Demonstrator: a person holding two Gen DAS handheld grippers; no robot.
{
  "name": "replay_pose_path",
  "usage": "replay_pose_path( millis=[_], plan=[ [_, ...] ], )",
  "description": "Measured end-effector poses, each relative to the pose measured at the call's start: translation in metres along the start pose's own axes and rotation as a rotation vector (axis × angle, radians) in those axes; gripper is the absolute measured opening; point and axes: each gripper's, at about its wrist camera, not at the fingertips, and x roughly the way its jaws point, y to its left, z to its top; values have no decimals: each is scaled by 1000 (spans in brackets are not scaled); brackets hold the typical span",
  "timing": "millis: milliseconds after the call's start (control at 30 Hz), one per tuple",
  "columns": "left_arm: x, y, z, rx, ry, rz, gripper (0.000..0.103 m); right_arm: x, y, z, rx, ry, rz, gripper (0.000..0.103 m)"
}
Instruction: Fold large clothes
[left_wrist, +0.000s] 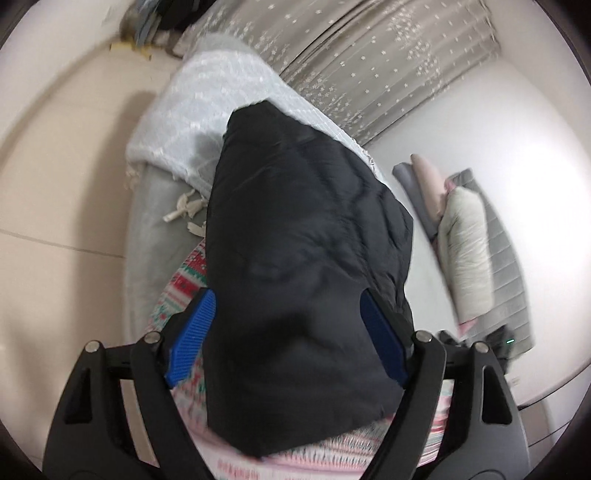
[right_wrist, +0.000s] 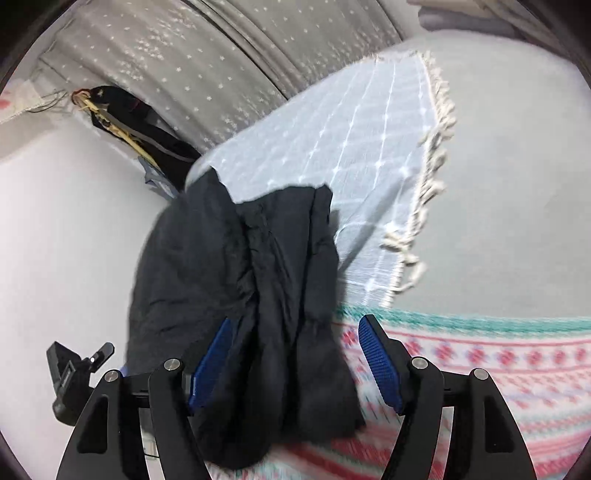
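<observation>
A large black padded garment (left_wrist: 295, 240) lies along the bed, over a pale blue fringed blanket (left_wrist: 207, 110) and a pink and green patterned blanket (left_wrist: 181, 288). My left gripper (left_wrist: 286, 325) is open, its blue pads (left_wrist: 192, 332) wide apart on either side of the garment's near end. In the right wrist view the same garment (right_wrist: 243, 280) is bunched in folds between the blue pads (right_wrist: 376, 358) of my right gripper (right_wrist: 293, 358), which is also open. The garment's near end drapes over the space between both pairs of fingers.
The bed has a grey sheet (right_wrist: 517, 184). A star-patterned curtain (left_wrist: 369, 55) hangs behind it. Folded bedding (left_wrist: 469, 251) is piled against the white wall. Dark clothes on a hanger (right_wrist: 122, 114) and a black device (right_wrist: 70, 373) are at the left.
</observation>
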Motion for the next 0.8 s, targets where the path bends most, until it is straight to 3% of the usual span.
replay_pose_path(
  millis=[200,267,367,533,633,800],
  plan=[
    [-38,-38,-43,135,5,195,94,-81,10,-20,-10,-16,-36,75],
    [-49,-59,-61,163,16,221,97,-104,27,-35,-45,-32,-81,79],
    [-72,-84,-105,182,45,233,100,-109,53,-49,-111,-39,-143,83],
    [-92,-119,-180,252,73,320,102,-150,75,-115,-220,-90,-146,92],
    [-99,-128,-209,253,37,412,102,-163,79,-143,-256,-91,-195,94],
    [-115,-138,-243,251,-10,482,102,-176,75,-177,-263,-80,-312,94]
  ],
)
